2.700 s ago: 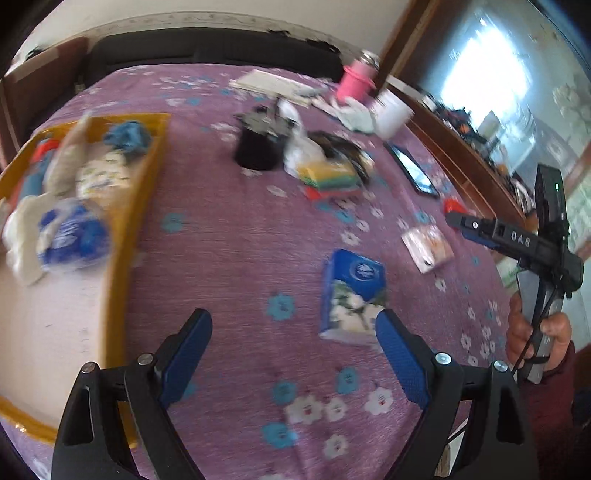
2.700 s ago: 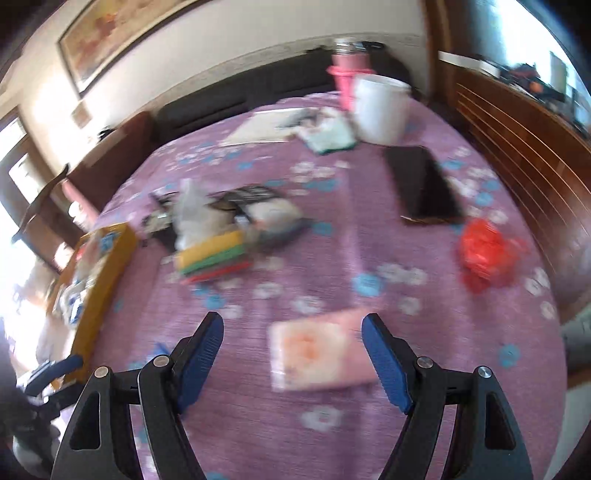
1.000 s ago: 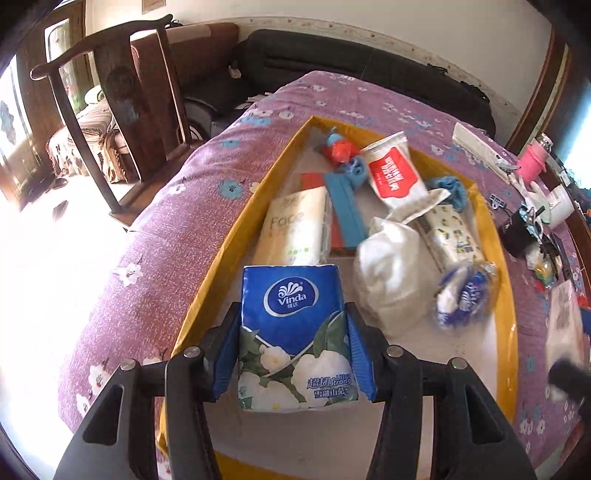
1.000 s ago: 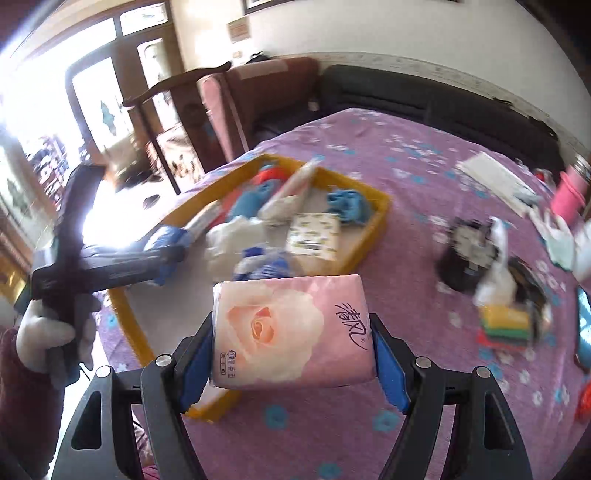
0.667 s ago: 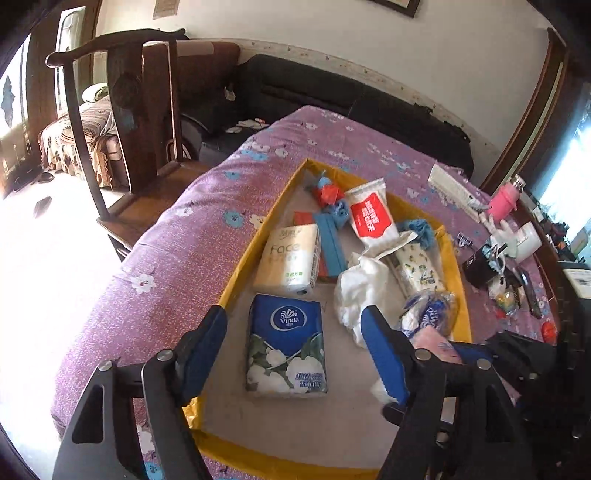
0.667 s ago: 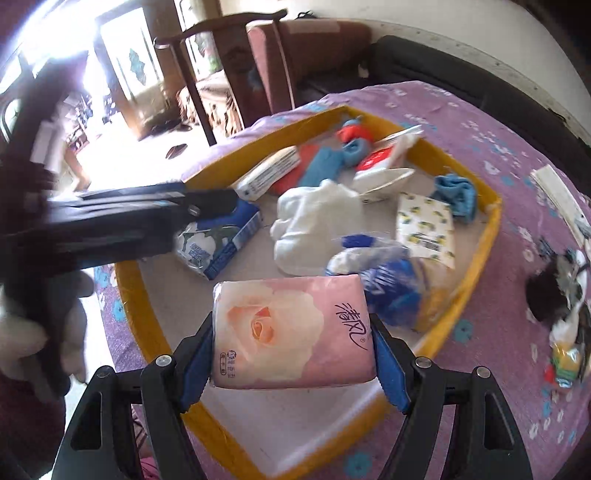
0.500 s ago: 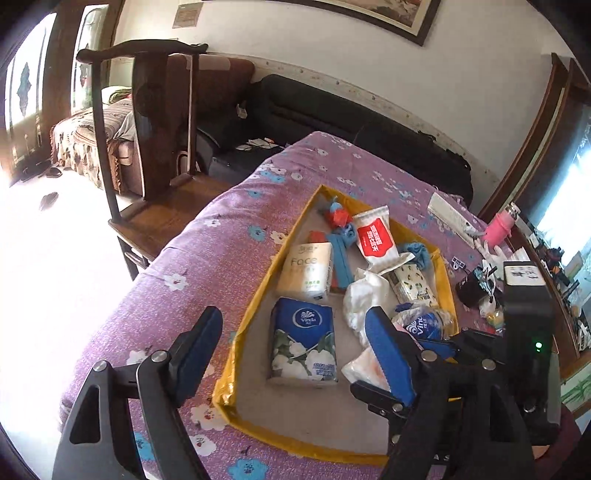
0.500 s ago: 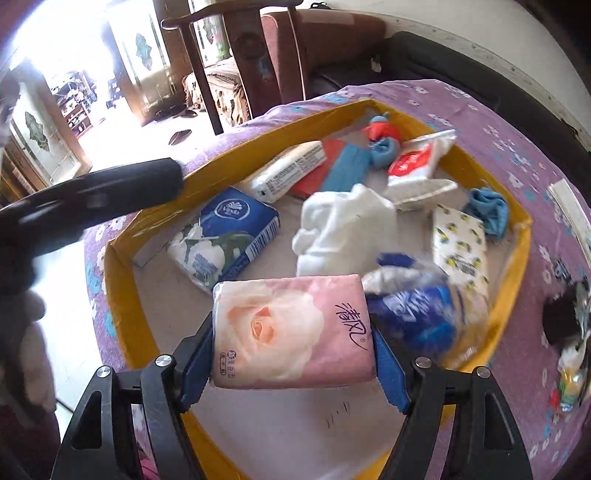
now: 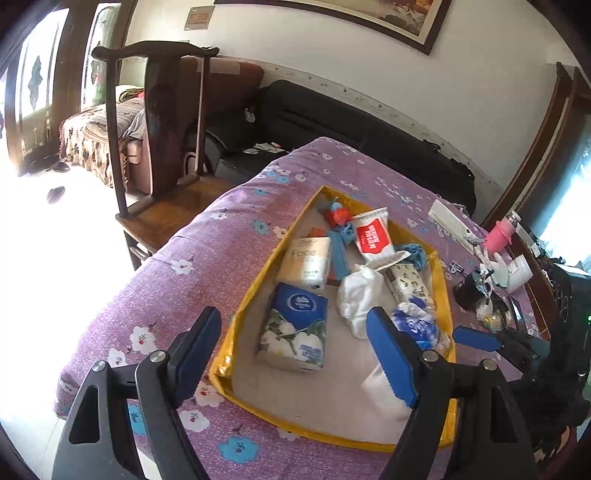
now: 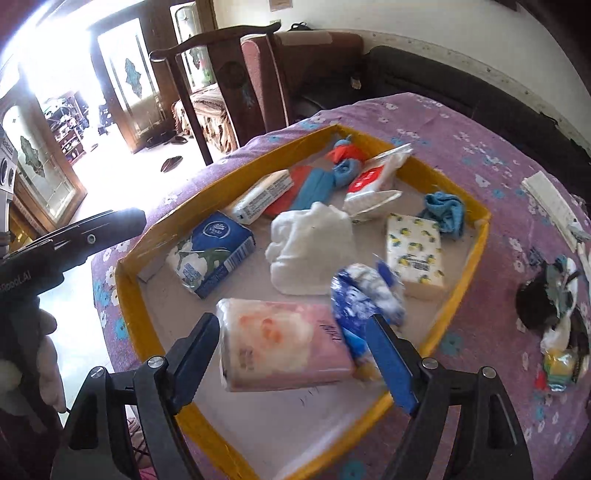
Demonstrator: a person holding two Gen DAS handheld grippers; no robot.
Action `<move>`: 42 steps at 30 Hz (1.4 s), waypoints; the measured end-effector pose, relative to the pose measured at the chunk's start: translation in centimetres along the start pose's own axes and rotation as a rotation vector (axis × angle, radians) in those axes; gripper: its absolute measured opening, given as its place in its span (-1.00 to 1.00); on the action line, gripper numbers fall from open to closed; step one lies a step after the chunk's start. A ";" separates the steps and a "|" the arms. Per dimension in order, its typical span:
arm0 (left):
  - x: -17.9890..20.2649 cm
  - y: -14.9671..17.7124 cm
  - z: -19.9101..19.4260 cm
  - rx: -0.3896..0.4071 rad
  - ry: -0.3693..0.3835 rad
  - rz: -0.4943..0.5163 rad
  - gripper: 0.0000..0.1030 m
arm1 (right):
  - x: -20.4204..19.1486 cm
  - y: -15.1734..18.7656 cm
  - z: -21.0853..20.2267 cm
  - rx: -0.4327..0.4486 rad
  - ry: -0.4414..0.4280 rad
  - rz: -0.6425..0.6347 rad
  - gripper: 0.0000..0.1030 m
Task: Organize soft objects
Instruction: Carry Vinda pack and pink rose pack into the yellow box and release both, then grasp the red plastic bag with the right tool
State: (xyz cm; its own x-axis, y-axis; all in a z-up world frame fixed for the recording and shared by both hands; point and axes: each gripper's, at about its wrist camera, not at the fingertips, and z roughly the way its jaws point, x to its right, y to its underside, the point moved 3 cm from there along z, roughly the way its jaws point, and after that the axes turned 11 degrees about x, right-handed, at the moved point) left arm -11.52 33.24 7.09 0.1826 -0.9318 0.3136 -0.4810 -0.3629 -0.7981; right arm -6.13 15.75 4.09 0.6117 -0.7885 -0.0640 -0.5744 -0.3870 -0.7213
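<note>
Left wrist view: the left gripper stands spread and empty low in the frame; the blue tissue pack lies in the yellow tray at centre.

Right wrist view: the right gripper is opening, and the pink tissue pack between its jaws drops into the tray's near end. Clutter at far right seems left to sort.

Wall: white ahead of me, a framed picture hanging high.
Seating: my far left has a dark wooden chair; a black sofa lines the wall.
Light: glare floods the pale floor at left.
Doors: patterned glass doors, far left.
</note>
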 end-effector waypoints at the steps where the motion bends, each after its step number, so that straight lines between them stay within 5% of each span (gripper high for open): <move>1: 0.6 0.1 0.0 0.001 0.010 0.012 0.56 | 1.2 0.4 -1.4 0.024 0.014 0.030 0.66; 8: 5.8 1.4 -0.4 -0.013 0.088 0.098 0.56 | 11.5 3.5 -8.4 0.118 0.160 0.244 0.73; 16: 11.0 4.5 0.7 -0.102 0.149 0.190 0.63 | 27.8 10.9 -14.3 0.144 0.441 0.607 0.72; 23: 13.4 5.7 0.8 -0.131 0.187 0.220 0.63 | 38.1 16.1 -21.5 0.203 0.743 0.749 0.72; 26: 14.4 6.0 0.8 -0.140 0.201 0.226 0.63 | 42.4 18.0 -22.7 0.206 0.795 0.843 0.72; 30: 15.9 6.7 0.8 -0.156 0.217 0.251 0.63 | 46.0 19.4 -22.0 0.171 0.776 0.917 0.55; 36: 17.5 7.5 0.7 -0.171 0.232 0.282 0.63 | 46.0 19.0 -18.7 0.014 0.799 0.755 -0.03; 37: 17.7 7.6 0.8 -0.173 0.233 0.284 0.63 | 45.0 18.7 -18.5 0.021 0.731 0.754 -0.29; 41: 18.1 7.9 1.8 -0.197 0.247 0.274 0.63 | 38.8 17.2 -17.6 0.060 0.384 0.733 -0.26; 42: 18.2 8.1 2.0 -0.206 0.253 0.272 0.63 | 36.3 16.5 -17.1 0.068 0.240 0.707 -0.26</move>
State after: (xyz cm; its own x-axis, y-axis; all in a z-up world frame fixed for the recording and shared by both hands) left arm -10.36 13.30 5.26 -0.1786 -0.9535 0.2426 -0.6483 -0.0714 -0.7580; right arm -2.68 -27.42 1.61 -0.0306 -0.9238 -0.3817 -0.7467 0.2750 -0.6057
